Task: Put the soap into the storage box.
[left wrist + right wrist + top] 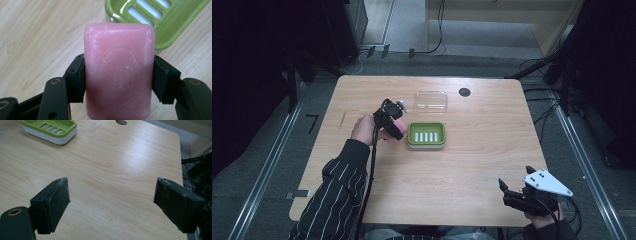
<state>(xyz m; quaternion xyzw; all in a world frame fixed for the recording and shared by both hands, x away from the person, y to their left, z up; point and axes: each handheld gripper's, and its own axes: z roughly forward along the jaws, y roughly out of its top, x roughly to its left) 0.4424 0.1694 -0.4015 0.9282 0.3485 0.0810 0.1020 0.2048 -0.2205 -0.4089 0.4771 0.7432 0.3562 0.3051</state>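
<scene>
Soap, pink, sits clamped in the left gripper just beside the green soap dish; a clear lid lies behind. The right gripper is spread wide and empty over the wooden table.

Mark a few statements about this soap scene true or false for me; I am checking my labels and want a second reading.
1. The left gripper is shut on the pink soap. True.
2. The soap already lies in the green dish. False: it is held beside the dish, off its left side in the high view.
3. The right gripper holds the clear lid. False: its fingers stand open with nothing between them, near the table's near right corner.
4. The lid lies on the table behind the dish. True.
5. The dish has slots in its floor. True.
</scene>
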